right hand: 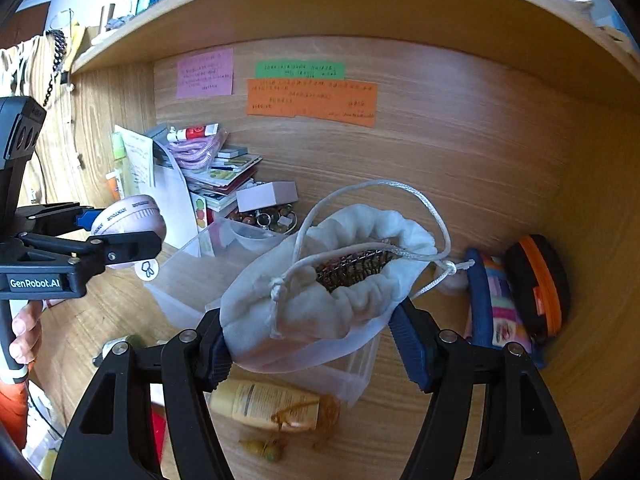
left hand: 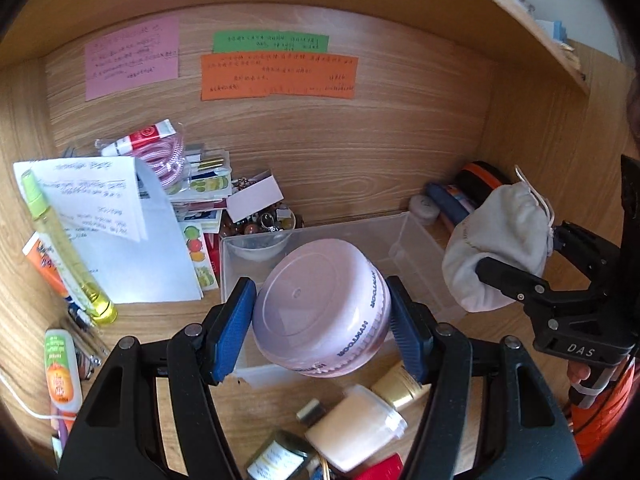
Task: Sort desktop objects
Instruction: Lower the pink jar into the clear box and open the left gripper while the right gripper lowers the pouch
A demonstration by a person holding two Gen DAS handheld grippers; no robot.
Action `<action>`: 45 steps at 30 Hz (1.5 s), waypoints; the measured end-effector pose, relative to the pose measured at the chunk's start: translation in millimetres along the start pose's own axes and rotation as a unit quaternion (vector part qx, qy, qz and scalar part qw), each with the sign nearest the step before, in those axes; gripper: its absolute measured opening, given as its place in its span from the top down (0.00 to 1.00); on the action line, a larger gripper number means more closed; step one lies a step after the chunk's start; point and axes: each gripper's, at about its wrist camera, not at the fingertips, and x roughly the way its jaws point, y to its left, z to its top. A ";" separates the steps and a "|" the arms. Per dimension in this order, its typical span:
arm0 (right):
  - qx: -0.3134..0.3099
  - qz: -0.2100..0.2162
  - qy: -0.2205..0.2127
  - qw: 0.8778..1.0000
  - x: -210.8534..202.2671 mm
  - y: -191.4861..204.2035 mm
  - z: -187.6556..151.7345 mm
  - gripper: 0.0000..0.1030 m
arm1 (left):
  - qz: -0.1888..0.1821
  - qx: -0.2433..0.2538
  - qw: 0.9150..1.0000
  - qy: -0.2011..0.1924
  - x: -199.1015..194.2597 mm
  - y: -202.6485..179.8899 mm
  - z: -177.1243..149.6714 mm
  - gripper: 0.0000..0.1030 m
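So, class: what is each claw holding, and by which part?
Left claw: the pink round jar, clamped across its sides. Right claw: the white drawstring pouch, pinched at its lower body.

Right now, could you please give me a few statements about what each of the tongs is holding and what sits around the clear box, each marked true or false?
1. The left tongs grip a pink round jar. True.
2. The right tongs are open with nothing between them. False: they are shut on a white drawstring pouch.
3. The pouch's mouth is open, showing something dark and metallic inside. True.
4. The clear plastic box is packed full of bottles. False: it shows only a small clear bowl in a far corner.
5. Three coloured notes are stuck to the back panel: pink, green and orange. True.
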 end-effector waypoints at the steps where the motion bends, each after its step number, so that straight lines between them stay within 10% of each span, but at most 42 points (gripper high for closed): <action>1: -0.001 0.000 0.002 1.000 4.0 0.1 1.5 0.38 | 0.001 0.001 1.000 0.003 4.0 0.2 1.4 0.37; 26: -0.008 0.045 0.140 0.989 135.3 -16.2 1.8 0.45 | 0.009 0.019 0.993 0.119 123.4 16.4 19.6 0.37; 45: -0.092 0.017 0.177 0.980 156.2 4.6 -5.0 0.43 | 0.056 0.038 0.981 0.184 163.1 6.1 3.2 0.37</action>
